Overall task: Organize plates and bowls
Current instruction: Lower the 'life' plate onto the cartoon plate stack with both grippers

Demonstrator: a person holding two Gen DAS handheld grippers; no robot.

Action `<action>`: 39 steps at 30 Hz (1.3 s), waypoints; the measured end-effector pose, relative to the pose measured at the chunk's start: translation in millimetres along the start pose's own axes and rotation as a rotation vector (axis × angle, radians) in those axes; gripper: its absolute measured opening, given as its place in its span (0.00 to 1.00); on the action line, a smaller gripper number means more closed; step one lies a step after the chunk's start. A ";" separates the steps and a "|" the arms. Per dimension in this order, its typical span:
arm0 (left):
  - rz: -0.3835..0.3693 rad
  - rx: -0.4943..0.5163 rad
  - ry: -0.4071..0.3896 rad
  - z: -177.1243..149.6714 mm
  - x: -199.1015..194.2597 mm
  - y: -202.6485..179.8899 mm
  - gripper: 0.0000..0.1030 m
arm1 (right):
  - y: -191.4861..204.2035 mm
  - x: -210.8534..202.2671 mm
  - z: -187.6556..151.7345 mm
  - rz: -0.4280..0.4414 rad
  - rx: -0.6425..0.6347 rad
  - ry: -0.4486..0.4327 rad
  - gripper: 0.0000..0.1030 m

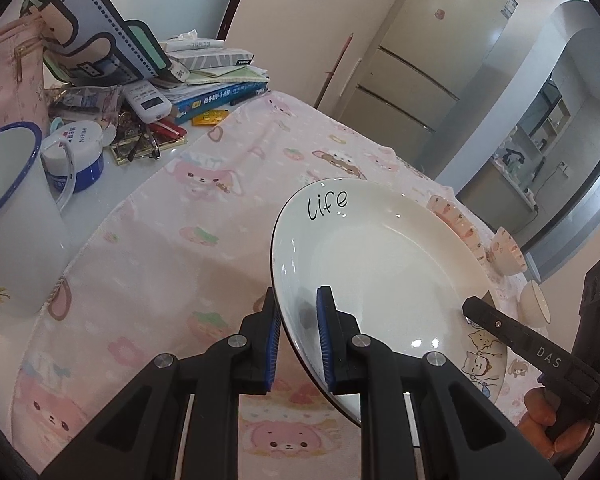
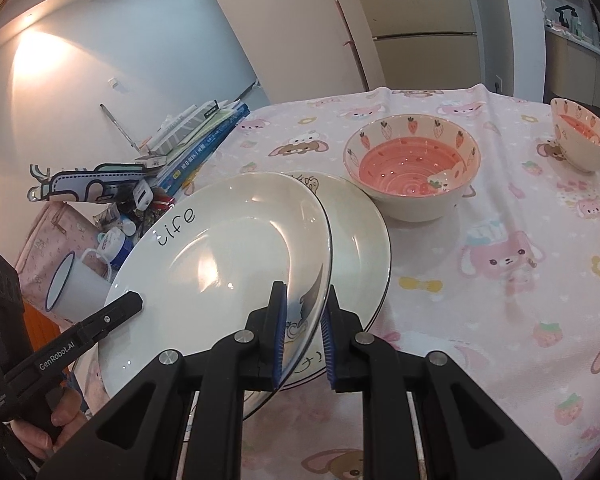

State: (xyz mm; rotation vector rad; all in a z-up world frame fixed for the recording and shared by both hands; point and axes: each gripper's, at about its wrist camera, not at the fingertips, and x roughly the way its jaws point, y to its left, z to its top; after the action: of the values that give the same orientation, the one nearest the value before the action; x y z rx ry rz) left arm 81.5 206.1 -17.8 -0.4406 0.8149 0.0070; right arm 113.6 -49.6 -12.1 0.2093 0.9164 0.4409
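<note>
Both grippers, left gripper (image 1: 298, 336) and right gripper (image 2: 303, 334), have jaws clamped on the white plate (image 2: 220, 264) rim; glazed ceramic looks slick, stiff, breakable, so opposite edges seem safest.

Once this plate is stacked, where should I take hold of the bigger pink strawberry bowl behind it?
Grip the large pink strawberry-patterned bowl by its near rim, one finger inside, one outside, coming from above on the plates' side. It stands upright and open, its wall is thin enough to pinch, and its body looks too wide to span.
</note>
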 end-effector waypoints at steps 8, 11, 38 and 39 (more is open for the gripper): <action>0.002 0.003 0.004 0.3 10.9 -0.8 0.18 | -9.3 16.3 -0.3 -0.008 0.022 0.038 0.16; -0.003 0.005 0.007 1.5 15.3 -1.7 0.18 | -10.5 18.6 0.9 -0.015 0.018 0.040 0.16; 0.086 0.052 0.012 3.5 31.5 -18.3 0.18 | -11.5 27.0 8.4 -0.077 -0.013 0.081 0.20; 0.088 0.046 0.015 3.7 30.4 -18.6 0.18 | -11.9 27.1 8.7 -0.078 -0.015 0.083 0.20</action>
State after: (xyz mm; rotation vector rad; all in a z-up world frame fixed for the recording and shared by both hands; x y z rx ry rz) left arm 108.3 185.7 -30.0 -0.3618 0.8475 0.0661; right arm 138.2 -47.8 -30.6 0.1417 0.9985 0.3864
